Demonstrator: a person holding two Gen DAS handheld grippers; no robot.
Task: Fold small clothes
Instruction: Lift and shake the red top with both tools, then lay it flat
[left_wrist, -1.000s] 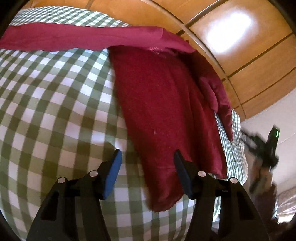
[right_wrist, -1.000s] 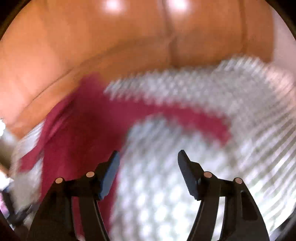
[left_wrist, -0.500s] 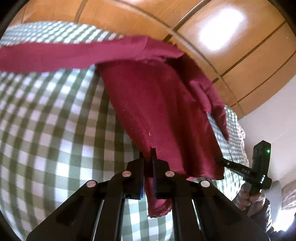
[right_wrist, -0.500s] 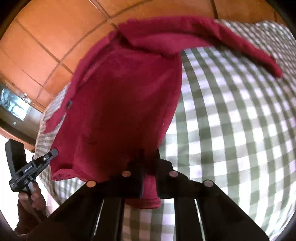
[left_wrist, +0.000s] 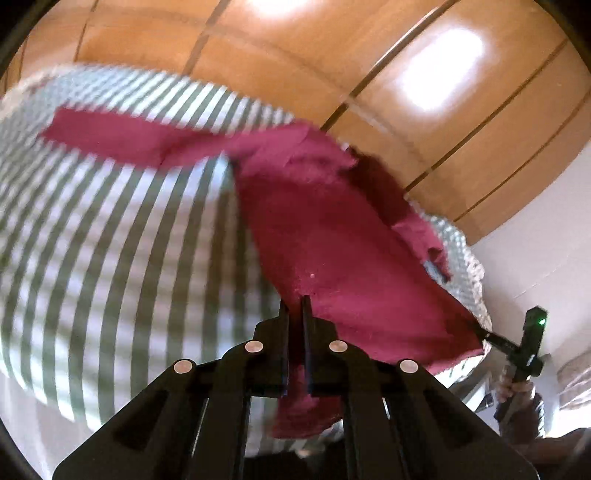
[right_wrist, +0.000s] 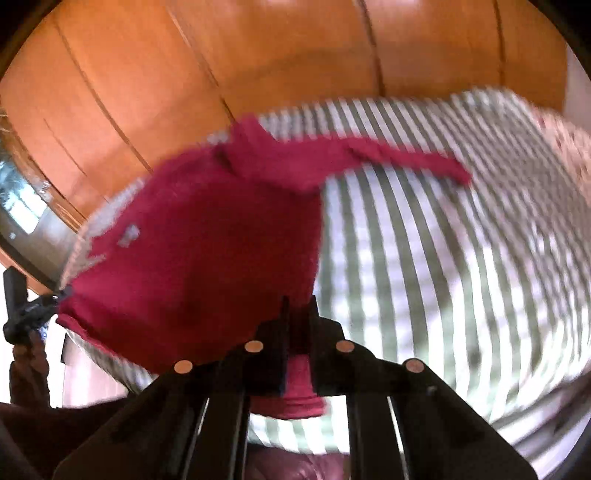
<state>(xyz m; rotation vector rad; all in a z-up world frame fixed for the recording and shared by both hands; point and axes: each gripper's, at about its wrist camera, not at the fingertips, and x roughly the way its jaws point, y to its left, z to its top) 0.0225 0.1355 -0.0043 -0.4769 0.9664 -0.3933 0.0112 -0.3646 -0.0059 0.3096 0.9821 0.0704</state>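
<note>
left gripper (left_wrist: 295, 301): jaws closed on the hem of the red garment (left_wrist: 332, 240), cloth pinched between the pads. a second ago they stood wide apart over the hem with nothing gripped; half a second ago already clamped.
right gripper (right_wrist: 297, 301): jaws closed on the other end of the same hem, a flap of red cloth hanging out below the pads. a second ago wide open, view blurred; half a second ago already clamped.
red garment: body lifted off the checked cloth (left_wrist: 110, 258) at the hem end, stretched between the two grippers. the far part and one long sleeve (left_wrist: 129, 136) lie on the cloth. in the right wrist view the sleeve (right_wrist: 399, 158) runs out to the right.
change in garment: a second ago it lay flat on the cloth. now the hem edge is raised and pulled taut, and the second sleeve at the far edge is bunched and partly folded under.
checked cloth: green and white, covers the surface, streaked by motion blur in both views. sharp half a second ago.
other gripper seen: in the left wrist view the right gripper (left_wrist: 487, 336) shows at the right edge, tips on the hem corner, a hand (left_wrist: 517, 391) under it. in the right wrist view the left gripper (right_wrist: 55, 297) shows at the left edge, at the opposite corner.
background: wooden panels (left_wrist: 369, 55) behind the cloth.
</note>
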